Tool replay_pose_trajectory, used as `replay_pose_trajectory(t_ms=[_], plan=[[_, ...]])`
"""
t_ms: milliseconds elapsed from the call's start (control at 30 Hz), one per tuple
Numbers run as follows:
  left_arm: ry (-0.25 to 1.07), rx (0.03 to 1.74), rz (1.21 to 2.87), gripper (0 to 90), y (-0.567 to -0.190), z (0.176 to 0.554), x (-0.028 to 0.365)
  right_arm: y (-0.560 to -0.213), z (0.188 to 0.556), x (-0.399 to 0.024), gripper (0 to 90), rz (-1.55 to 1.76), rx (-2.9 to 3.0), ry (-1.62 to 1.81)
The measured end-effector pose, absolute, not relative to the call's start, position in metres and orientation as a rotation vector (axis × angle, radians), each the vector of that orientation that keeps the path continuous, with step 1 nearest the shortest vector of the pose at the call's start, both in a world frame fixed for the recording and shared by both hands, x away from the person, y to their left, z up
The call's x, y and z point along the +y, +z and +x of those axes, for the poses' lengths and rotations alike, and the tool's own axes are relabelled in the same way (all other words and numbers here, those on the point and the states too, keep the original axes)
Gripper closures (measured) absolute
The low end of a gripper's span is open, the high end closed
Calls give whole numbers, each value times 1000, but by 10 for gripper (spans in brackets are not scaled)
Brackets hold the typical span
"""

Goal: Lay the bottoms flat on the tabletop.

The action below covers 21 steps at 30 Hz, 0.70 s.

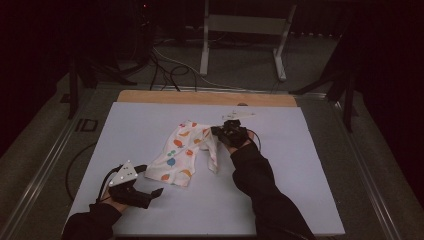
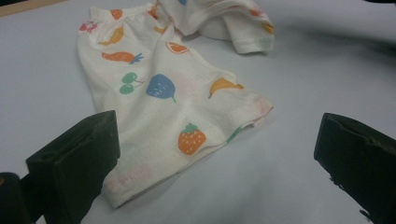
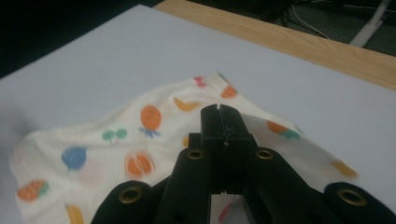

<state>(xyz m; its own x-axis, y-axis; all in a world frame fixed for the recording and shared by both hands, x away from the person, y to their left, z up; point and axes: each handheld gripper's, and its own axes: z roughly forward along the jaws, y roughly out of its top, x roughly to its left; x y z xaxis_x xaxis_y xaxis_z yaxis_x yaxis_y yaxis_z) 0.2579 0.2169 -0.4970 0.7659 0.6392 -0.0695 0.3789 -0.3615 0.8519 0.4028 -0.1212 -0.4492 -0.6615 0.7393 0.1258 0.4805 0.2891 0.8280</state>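
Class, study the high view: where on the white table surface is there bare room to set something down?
Free: the left strip between the table edge and the fruit-print shorts, and the right side beyond the right gripper. Crowded: the middle, and the near-left corner by the left gripper.

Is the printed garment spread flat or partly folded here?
Partly folded. One leg of the garment lies flat; the other side is lifted and bunched over where the right gripper is shut on it.
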Motion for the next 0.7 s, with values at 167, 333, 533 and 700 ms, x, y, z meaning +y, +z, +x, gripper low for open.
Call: replay_pose_trajectory(t_ms=[167,333,533,700], plan=[[330,769,1987,14,-497,258,219,-450,414,-103,900,1108,2287,1281],[326,774,1977,14,-497,259,220,-467,428,-84,900,1116,2342,1210],[324,773,1973,14,-498,260,221,-476,426,-58,900,1116,2414,1273],[321,777,1970,14,-497,259,222,-473,421,-42,728,1022,2467,1270]])
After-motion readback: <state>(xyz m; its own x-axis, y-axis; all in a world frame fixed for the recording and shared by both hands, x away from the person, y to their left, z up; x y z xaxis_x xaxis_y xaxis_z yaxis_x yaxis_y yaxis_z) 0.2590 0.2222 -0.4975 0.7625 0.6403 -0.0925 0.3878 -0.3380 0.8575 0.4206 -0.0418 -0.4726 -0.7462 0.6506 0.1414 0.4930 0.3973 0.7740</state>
